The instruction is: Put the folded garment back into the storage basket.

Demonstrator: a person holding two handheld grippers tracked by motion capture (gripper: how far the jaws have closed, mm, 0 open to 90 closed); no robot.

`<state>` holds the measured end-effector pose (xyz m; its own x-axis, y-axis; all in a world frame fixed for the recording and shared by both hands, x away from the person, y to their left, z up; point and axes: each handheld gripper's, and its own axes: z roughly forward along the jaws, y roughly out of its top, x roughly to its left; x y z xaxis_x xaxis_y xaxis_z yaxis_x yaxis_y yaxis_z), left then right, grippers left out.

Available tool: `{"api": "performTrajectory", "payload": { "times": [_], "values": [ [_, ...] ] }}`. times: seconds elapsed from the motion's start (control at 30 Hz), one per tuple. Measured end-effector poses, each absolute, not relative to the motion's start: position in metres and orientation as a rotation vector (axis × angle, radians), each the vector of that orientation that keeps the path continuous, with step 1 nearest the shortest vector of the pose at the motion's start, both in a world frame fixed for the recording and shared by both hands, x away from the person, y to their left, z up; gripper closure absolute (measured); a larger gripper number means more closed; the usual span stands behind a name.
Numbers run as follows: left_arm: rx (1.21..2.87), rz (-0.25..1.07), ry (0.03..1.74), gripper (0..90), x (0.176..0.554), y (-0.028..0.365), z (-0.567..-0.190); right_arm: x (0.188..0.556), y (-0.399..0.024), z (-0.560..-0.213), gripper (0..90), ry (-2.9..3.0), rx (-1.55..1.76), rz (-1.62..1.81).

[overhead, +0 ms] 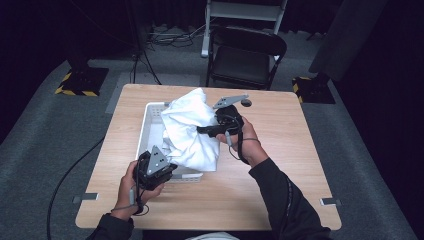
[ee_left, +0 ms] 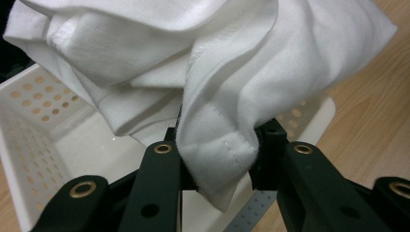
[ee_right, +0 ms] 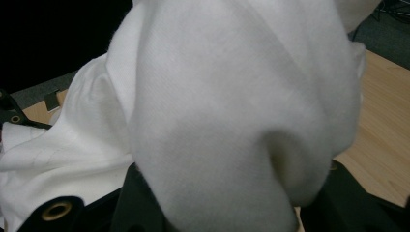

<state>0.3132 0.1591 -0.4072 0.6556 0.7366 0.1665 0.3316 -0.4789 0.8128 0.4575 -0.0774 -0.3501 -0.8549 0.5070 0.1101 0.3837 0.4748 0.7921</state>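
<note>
A person stands at a wooden table (overhead: 280,150) with a black gripper in each hand. A white cloth (overhead: 192,131) is bunched up and lifted over a white basket (overhead: 146,131) that has little holes in its walls. Part of the cloth hangs over the basket's near edge.

The left gripper (overhead: 159,169) sits at the basket's near corner. In the left gripper view, its two jaws are closed tight on a stitched edge of the cloth (ee_left: 217,154), and the fold pokes out between them.

The right gripper (overhead: 207,130) is pushed into the other side of the cloth. In the right gripper view, the cloth (ee_right: 232,125) puffs over the jaws and hides their tips. It looks like they are pinching it, but I cannot tell for sure.

Here is what I think could go wrong. The left gripper only has a small bit of hem, so a hard pull could make it slip out. Then the cloth would flop down. The hanging part could also catch on the basket's edge and drag the light basket along the table.
</note>
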Motion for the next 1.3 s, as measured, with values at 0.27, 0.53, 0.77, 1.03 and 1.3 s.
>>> {"api": "performTrajectory", "payload": {
  "times": [0.27,0.53,0.77,1.03,1.3],
  "values": [
    [2.077,0.647,0.862,69.9,0.314,0.168,-0.412,0.461,-0.065,-0.355,58.3,2.592,0.777,1.312],
    [2.069,0.64,0.895,69.8,0.316,0.174,-0.419,0.465,-0.057,-0.362,58.3,2.608,0.778,1.301],
    [2.053,0.631,0.926,69.7,0.317,0.179,-0.423,0.468,-0.048,-0.367,58.3,2.618,0.772,1.281],
    [2.047,0.619,0.95,69.6,0.318,0.186,-0.427,0.471,-0.039,-0.371,58.2,2.634,0.764,1.258],
    [2.052,0.613,0.975,69.3,0.32,0.189,-0.43,0.476,-0.034,-0.377,58.1,2.655,0.772,1.245]
  ]
}}
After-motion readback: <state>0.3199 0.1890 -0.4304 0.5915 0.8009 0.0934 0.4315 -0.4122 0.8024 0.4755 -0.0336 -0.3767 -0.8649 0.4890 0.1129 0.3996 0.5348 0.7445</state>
